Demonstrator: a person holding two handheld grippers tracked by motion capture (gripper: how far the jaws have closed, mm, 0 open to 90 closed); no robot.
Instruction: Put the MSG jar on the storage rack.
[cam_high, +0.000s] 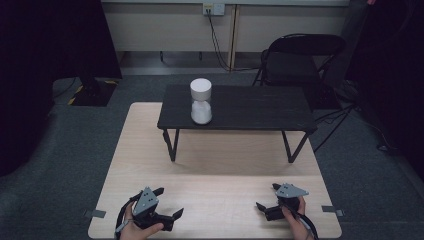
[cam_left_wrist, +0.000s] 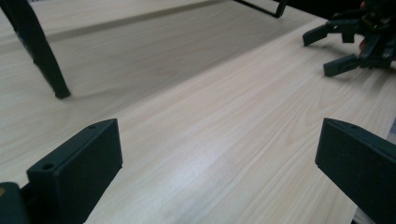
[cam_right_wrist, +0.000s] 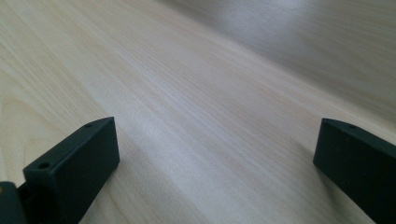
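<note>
A white hourglass-shaped object (cam_high: 201, 101) is standing upright on a small black raised table (cam_high: 260, 107), toward that table's left end, with its long axis running straight up and down. The black table is standing on the far half of my pale wooden bench (cam_high: 220, 170), and the white object is sitting well apart from both of my tools.

Measured from the white object, my left tool (cam_high: 168, 202) is lying nearer, below it and slightly to the left at the bench's near edge. My right tool (cam_high: 267, 196) is lying farther off, below and well to the right. I am judging the left one better placed to reach forward and up.

I am holding both tools released, jaws spread wide and grasping nothing, each resting low over bare wood.
</note>
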